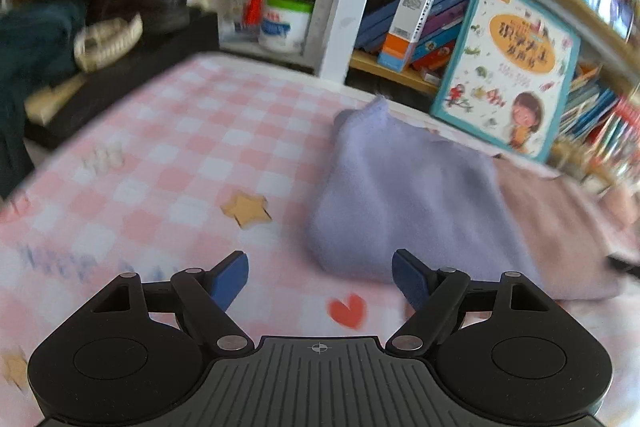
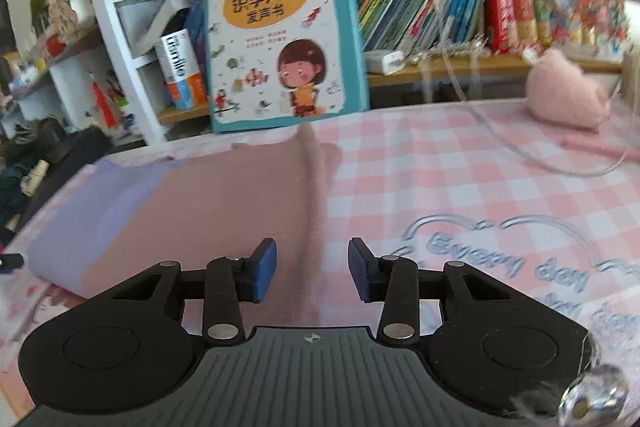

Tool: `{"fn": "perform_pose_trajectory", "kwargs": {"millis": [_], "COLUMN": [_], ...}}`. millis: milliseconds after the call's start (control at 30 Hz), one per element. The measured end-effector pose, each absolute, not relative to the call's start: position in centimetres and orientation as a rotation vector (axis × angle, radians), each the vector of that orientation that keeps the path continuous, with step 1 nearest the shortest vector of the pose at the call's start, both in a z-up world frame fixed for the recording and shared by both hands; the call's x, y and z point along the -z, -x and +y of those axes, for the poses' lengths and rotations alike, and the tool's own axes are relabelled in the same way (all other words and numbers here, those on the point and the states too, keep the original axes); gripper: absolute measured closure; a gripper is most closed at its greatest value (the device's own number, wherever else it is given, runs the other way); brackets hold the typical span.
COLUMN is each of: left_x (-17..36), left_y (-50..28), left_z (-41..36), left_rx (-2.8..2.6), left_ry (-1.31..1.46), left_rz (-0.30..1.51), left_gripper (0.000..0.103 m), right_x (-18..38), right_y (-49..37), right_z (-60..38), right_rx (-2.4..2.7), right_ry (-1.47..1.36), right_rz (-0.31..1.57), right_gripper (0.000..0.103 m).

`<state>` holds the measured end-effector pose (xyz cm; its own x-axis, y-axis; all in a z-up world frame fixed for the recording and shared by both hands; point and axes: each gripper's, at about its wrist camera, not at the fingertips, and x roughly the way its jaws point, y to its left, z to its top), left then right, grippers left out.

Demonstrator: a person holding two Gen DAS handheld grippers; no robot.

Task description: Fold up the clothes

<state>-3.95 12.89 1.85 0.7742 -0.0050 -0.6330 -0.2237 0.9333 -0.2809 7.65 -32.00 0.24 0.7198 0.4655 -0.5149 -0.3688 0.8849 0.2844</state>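
Ahead of the spread, empty left gripper (image 1: pixel 320 277) a lavender cloth (image 1: pixel 404 199) lies on a pink cloth (image 2: pixel 240 195); the right gripper (image 2: pixel 312 269), part-spread, hovers above the pink one. Beyond stands a picture book (image 2: pixel 280 31); the checked sheet (image 2: pixel 460 179) reads "Every day"

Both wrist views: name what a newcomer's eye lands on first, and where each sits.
The big teal-edged picture book with a cartoon child stands propped against the bookshelf at the far edge of the pink checked cloth. In front of it lie two folded cloths: a lilac one overlapping the left side of a dusty pink one. Both grippers, left and right, are open and empty.
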Motion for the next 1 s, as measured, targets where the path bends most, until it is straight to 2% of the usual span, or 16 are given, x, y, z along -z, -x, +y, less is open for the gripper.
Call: {"fn": "perform_pose_trajectory", "kwargs": {"millis": [200,300,500,567,700,800,900,1000], "left_x": [-0.4,0.1,2.2,2.4,2.7,1.4,-0.7,-1.4], "left_y": [4.5,4.1,3.2,2.8,2.2,2.5,2.5,1.8], "left_z": [14.8,15.2,16.5,16.5,16.5,15.3,13.4,12.8], "left_rx": [-0.064,-0.037,-0.018,-0.043,-0.097,-0.068,0.030,0.032], "left_ry": [0.641,0.749,1.030,1.032,0.996,0.906,0.788,0.773], "left_rz": [0.659,0.656,0.589,0.571,0.556,0.504,0.437,0.459], "left_gripper": [0.026,0.039,0.046,0.052,0.081,0.089,0.089,0.082], "right_x": [0.3,0.6,1.0,1.1,1.1,1.1,1.2,1.2], "right_y": [-7.9,-8.1,-8.3,-8.3,-8.2,-8.2,-8.3,-8.3], "right_z": [-31.9,-32.1,-32.3,-32.2,-31.9,-31.9,-32.1,-32.1], "right_rx": [-0.469,-0.475,-0.499,-0.508,-0.515,-0.518,-0.523,-0.524], "right_ry": [-0.182,-0.203,-0.254,-0.261,-0.256,-0.264,-0.276,-0.276], "right_rz": [0.641,0.653,0.682,0.686,0.683,0.684,0.688,0.688], "right_gripper": [0.073,0.075,0.076,0.077,0.079,0.079,0.079,0.078]}}
